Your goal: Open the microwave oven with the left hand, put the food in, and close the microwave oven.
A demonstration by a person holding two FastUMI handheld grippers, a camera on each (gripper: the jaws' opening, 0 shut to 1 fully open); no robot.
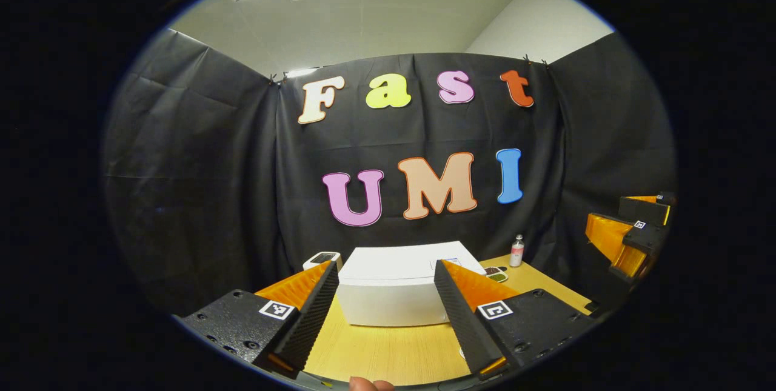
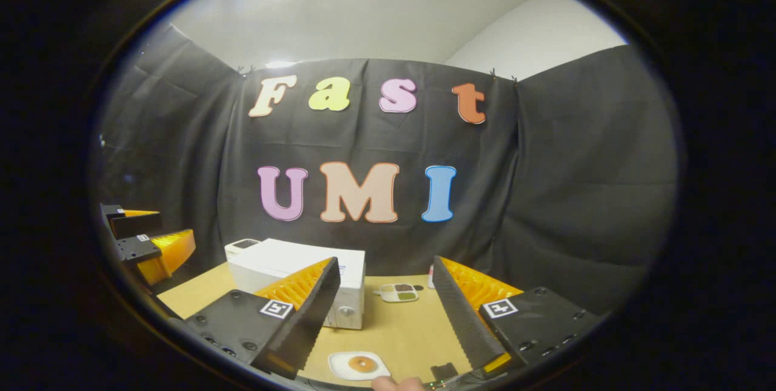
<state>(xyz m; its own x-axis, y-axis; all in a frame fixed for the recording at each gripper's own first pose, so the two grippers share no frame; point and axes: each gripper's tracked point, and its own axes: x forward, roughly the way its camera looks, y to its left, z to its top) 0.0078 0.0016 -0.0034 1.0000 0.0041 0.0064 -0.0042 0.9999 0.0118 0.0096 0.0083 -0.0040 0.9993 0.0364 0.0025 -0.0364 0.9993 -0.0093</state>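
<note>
Standing shut on the light wooden tabletop (image 1: 388, 351), the white box-shaped microwave oven (image 1: 394, 285) sits straight ahead of the left gripper (image 1: 388, 324) in the left gripper view, framed between its two fingers. Jaws of that gripper are spread wide with nothing between them, above the tabletop and short of the oven. Just left of the oven is a small white device with a dark screen (image 1: 321, 257). To the oven's right lie a small white sectioned dish (image 1: 496, 274) and, nearer the cloth wall, a small clear bottle with a red label (image 1: 516, 251).

In the right gripper view, the oven (image 2: 303, 276) is left of centre. Low between the fingers of the right gripper (image 2: 379, 324) lies the white plate carrying a round brown food item (image 2: 362, 365); its jaws are likewise wide apart and empty.
</note>
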